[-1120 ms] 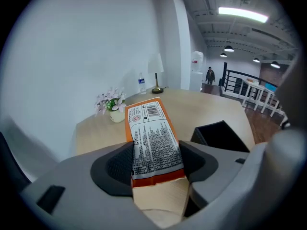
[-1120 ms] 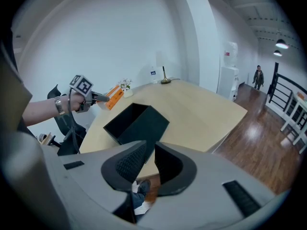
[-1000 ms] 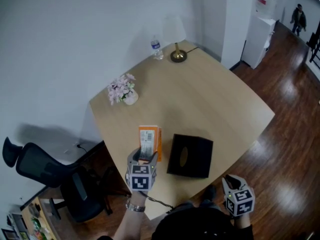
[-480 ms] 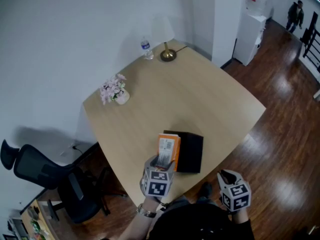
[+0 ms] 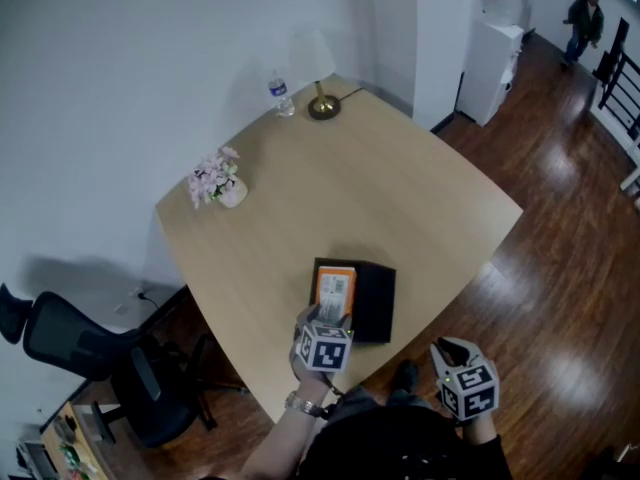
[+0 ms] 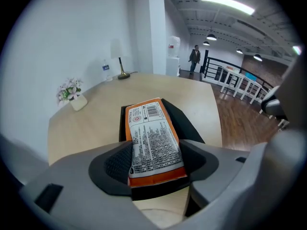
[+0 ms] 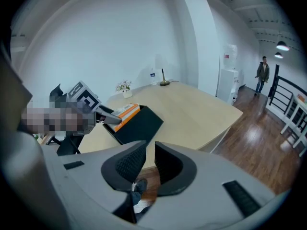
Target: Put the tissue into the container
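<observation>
The tissue is an orange and white pack [image 5: 335, 290], and my left gripper [image 5: 328, 314] is shut on its near end. The pack's far end hangs over the open black container [image 5: 377, 304] near the table's front edge. In the left gripper view the pack [image 6: 153, 138] lies gripped between both pads, above the container [image 6: 188, 124]. My right gripper [image 5: 450, 351] hangs off the table's front right, apart from everything. Its jaws stand almost together with nothing between them [image 7: 150, 153]. From that side the pack [image 7: 125, 111] rests at the container's [image 7: 140, 124] left rim.
On the tan table [image 5: 400, 188] a small pot of flowers [image 5: 215, 180] stands at the left edge. A water bottle [image 5: 279, 95] and a lamp [image 5: 318, 83] stand at the far corner. A black office chair [image 5: 80, 343] is on the left, a person [image 5: 580, 16] far away.
My left gripper has carried the pack to the right, from beside the container's left side to over its opening. The right gripper has stayed low at the front right.
</observation>
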A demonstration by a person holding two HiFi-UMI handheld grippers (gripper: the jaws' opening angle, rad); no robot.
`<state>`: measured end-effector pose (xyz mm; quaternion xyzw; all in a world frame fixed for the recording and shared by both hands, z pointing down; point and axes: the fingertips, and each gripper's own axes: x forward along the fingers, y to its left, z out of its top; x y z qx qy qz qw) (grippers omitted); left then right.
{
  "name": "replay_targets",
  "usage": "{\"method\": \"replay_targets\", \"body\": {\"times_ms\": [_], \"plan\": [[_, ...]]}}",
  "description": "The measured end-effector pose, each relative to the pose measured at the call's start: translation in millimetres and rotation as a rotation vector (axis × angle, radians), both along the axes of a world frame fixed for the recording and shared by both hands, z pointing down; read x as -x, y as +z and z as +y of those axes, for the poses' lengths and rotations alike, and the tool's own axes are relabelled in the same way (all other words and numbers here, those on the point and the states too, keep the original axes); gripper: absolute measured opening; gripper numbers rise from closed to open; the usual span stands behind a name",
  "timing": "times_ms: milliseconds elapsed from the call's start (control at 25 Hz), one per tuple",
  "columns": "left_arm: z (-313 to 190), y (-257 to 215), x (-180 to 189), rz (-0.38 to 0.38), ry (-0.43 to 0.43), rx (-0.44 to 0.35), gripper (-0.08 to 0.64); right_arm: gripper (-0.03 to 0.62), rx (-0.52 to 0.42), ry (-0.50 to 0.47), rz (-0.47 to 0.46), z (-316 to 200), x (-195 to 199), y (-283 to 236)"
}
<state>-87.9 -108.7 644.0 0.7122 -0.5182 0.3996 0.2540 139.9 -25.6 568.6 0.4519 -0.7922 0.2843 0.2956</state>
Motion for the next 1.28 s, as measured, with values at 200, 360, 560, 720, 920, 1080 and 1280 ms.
{"method": "replay_targets", "body": {"times_ms": [200,360,560,720,920,1080,1280], "plan": [[4.6,12.8,-0.6,0.058,-0.047,0.016,0.373,0.064,0.003,0.002,0.004,2.9,-4.7,0.6],[5.5,6.5,-5.5,0.13,-0.035,0.017,0.443,0.064,0.0,-0.008,0.003,2.0,-1.6,-0.2],[8.6,-63.8,-4.5,0.246,0.0,-0.095,0.445,0.064,-0.015,-0.021,-0.007,0.3,6.7,-3.2],[29.0,-138.5,-9.6,0.339,0.089,-0.195,0.253,0.064,-0.035,-0.033,-0.021,-5.0,15.2,-9.1],[72.3,-134.8,-8.7,0.324,0.13,-0.158,0.002,0.064,-0.049,-0.079,-0.049,-11.2,36.3,-17.0],[96.8,-100.5,-0.1,0.314,0.084,-0.106,0.002,0.064,-0.032,-0.167,-0.072,-7.6,62.4,-19.1],[106.6,-83.9,10.2,0.319,0.041,-0.101,0.002,0.008,-0.023,-0.26,-0.061,-4.6,91.0,-16.3]]}}
